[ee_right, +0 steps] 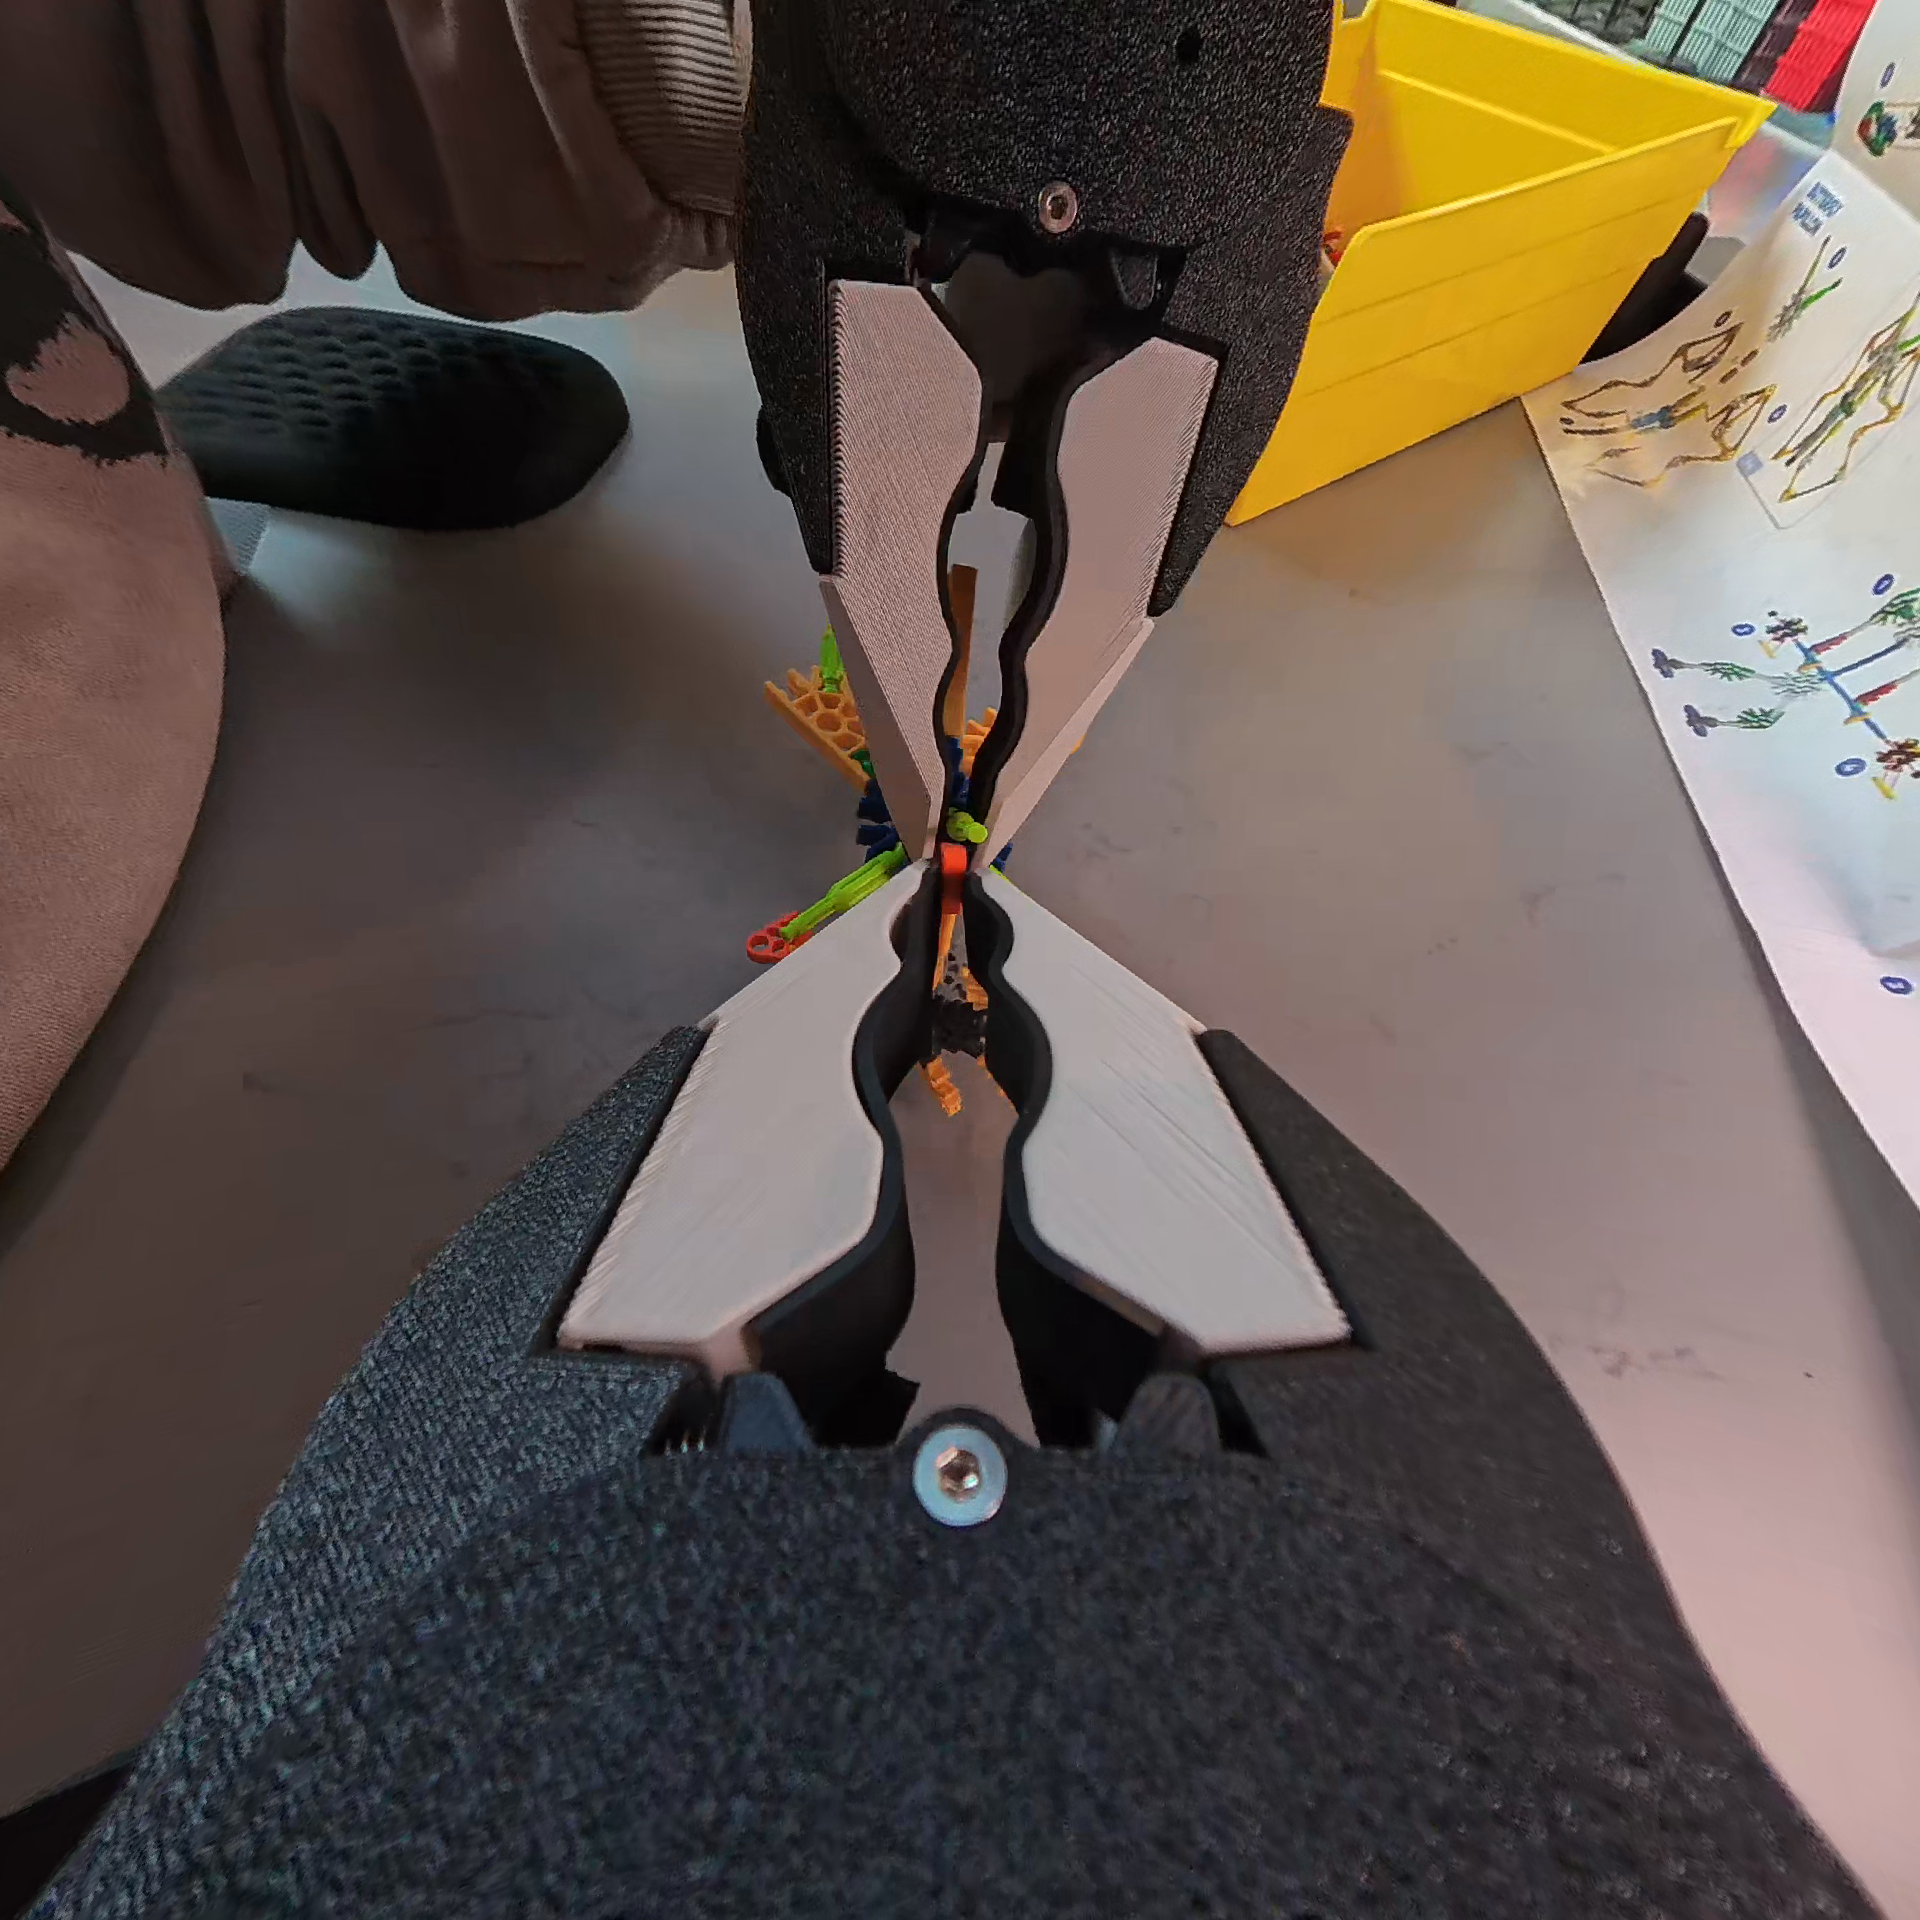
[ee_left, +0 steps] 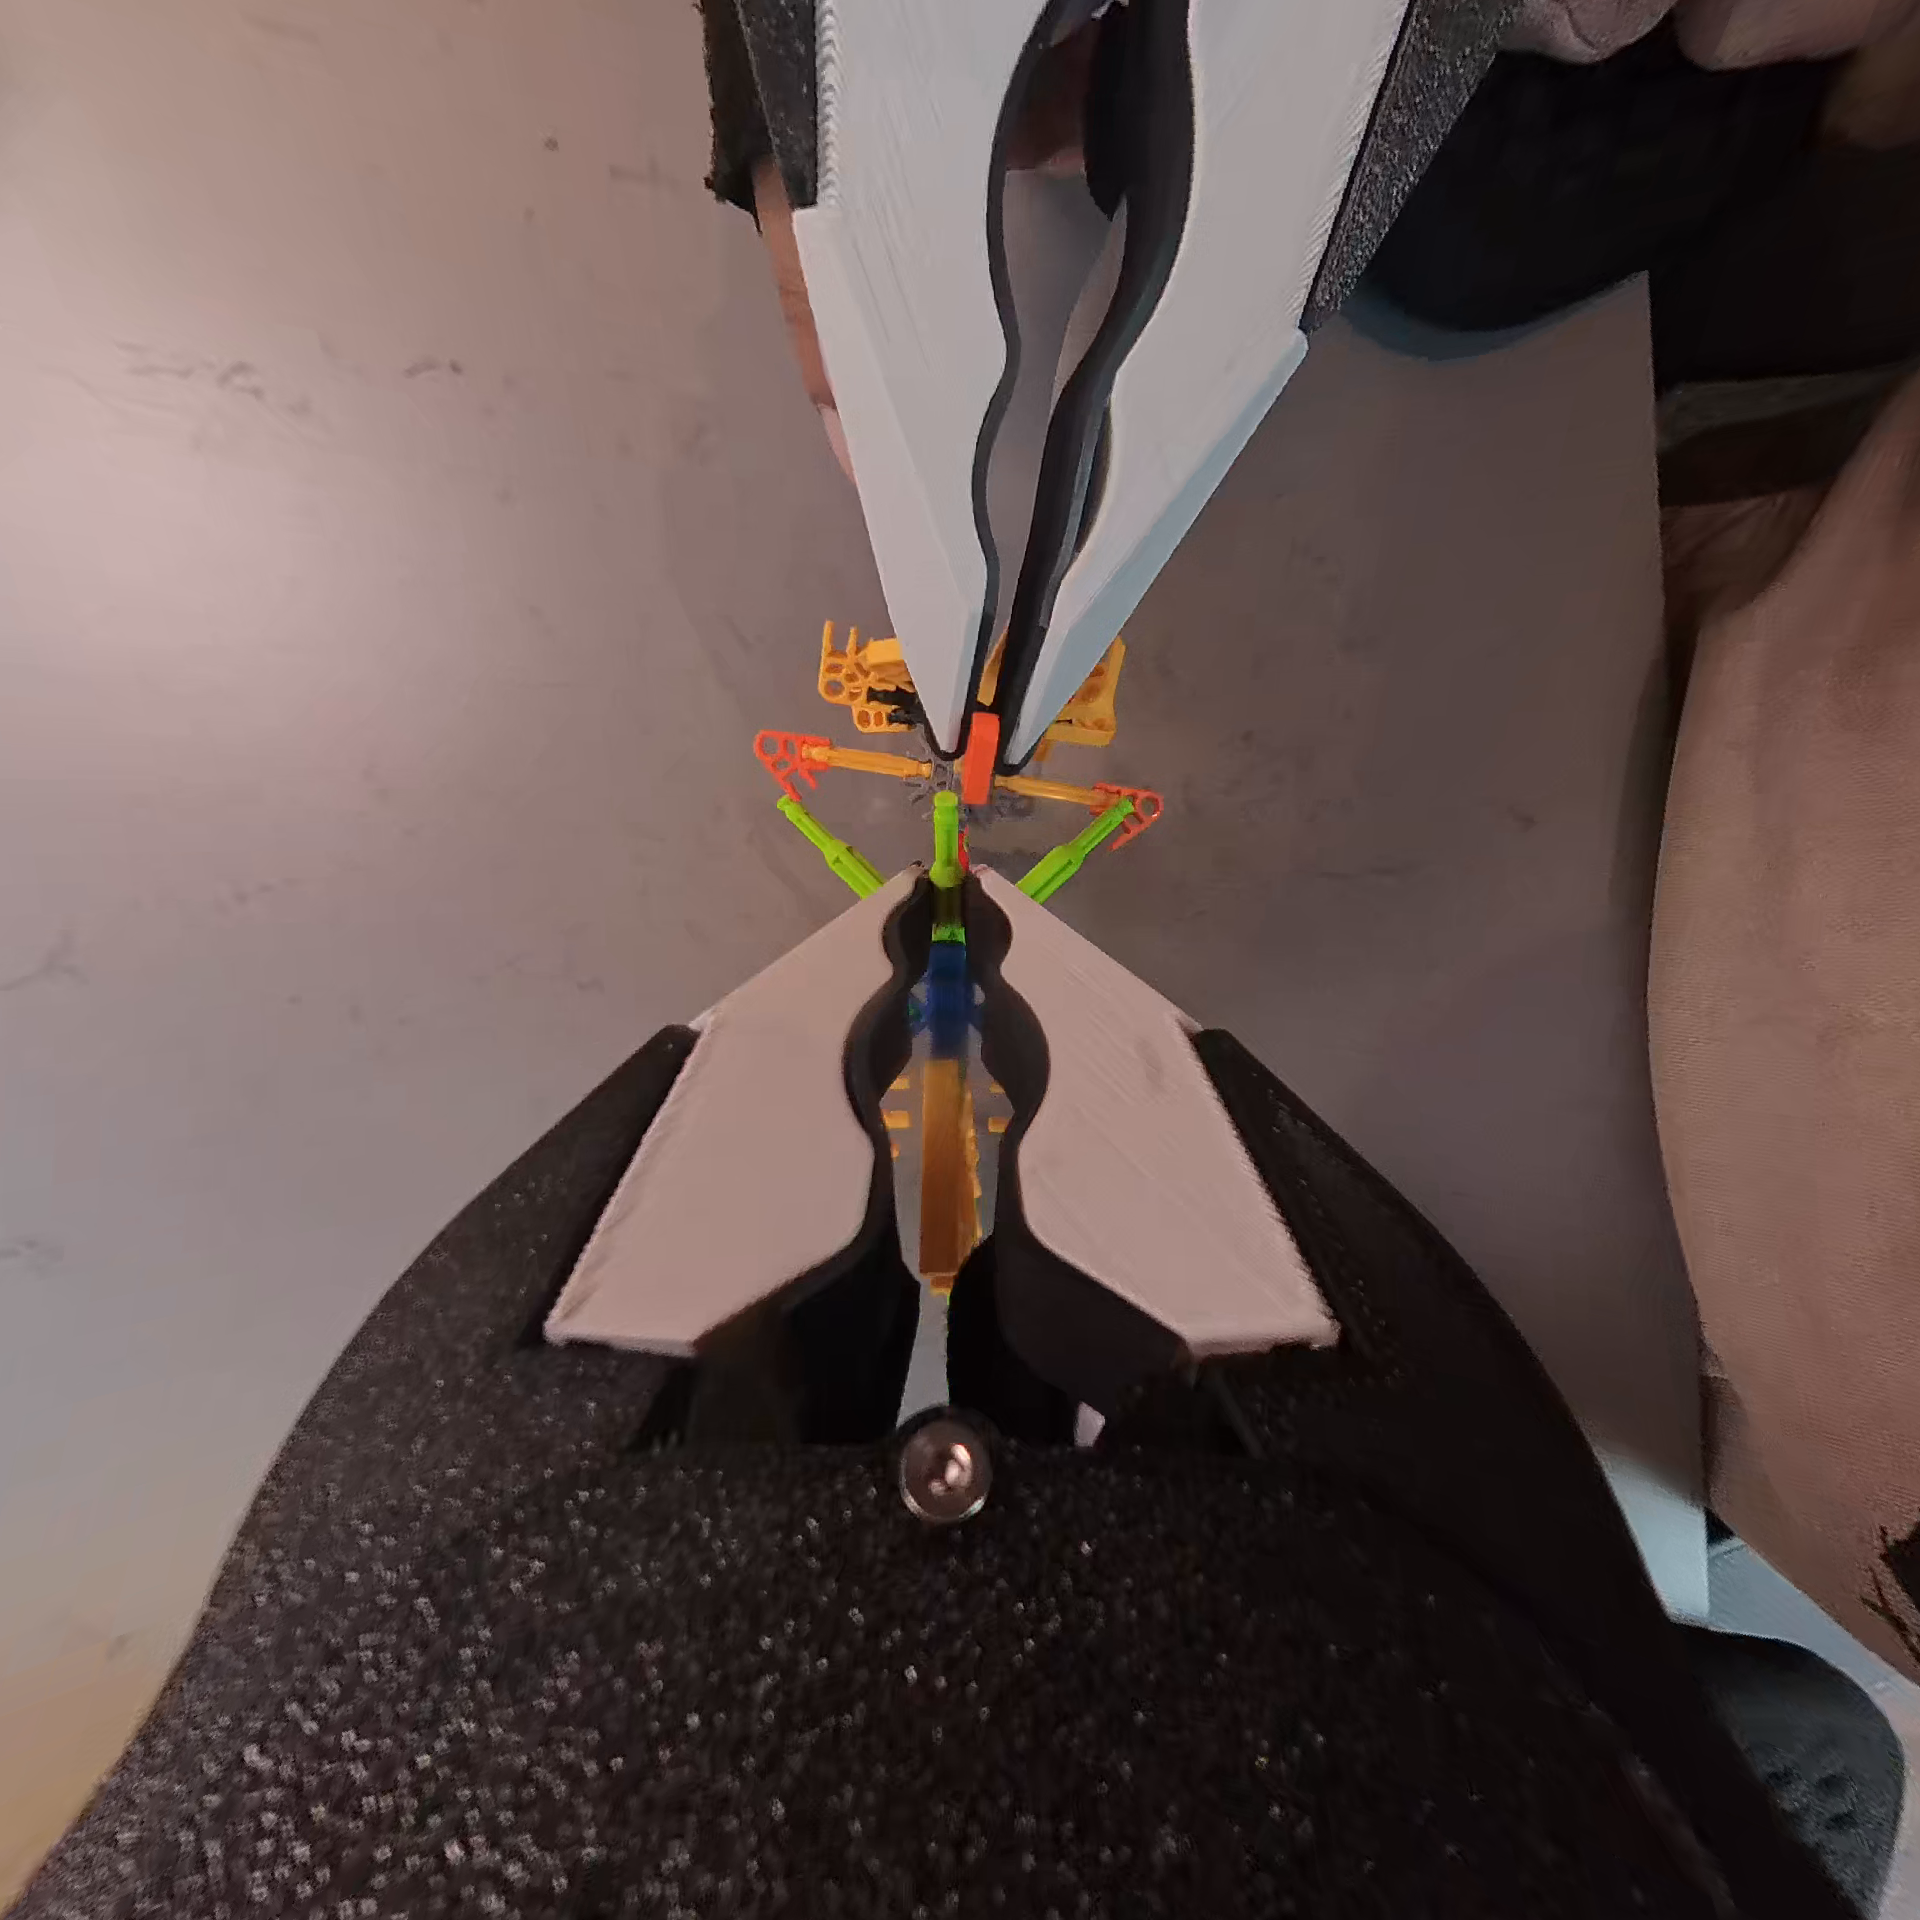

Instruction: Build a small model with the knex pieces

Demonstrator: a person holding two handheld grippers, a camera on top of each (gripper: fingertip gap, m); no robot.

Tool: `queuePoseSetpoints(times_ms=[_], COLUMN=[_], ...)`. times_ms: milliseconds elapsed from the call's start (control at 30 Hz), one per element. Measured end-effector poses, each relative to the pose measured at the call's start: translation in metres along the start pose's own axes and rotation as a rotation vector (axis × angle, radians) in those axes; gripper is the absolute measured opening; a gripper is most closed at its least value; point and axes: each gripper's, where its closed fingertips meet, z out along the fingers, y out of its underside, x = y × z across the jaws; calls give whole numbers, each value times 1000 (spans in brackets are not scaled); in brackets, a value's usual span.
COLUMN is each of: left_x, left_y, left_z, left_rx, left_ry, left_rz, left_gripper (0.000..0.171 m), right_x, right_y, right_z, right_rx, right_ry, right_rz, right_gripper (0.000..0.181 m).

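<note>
Here, mid-frame, the left gripper is squeezed shut on a thin green plastic rod of a small toy model made of yellow, green, blue and orange sticks. The right gripper pinches a short orange plastic piece of that toy. Only the right view shows a yellow plastic bin at upper right, a white paper sheet with coloured drawings whose writing is too blurry to read, and a black mesh pad at upper left on the grey table.
</note>
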Motion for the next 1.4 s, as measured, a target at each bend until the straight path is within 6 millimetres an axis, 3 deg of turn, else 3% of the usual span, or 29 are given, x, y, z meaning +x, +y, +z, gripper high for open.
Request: queuePoseSetpoints(times_ms=[433, 1067, 1233, 1400], left_x=[41, 50, 54, 43], left_y=[4, 7, 4, 2], left_z=[9, 18, 24, 20], left_rx=[-33, -179, -158, -80], left_ry=[317, 323, 368, 325], left_rz=[-262, -190, -206, -202], left_gripper=[4, 4, 7, 16], right_x=[-32, -39, -40, -34], right_y=[0, 8, 13, 16], right_z=[1, 4, 9, 7], right_rx=[60, 7, -35, -53], right_ry=[-253, -324, -324, -319], right_rz=[53, 99, 81, 164], right_gripper=[2, 2, 2, 2])
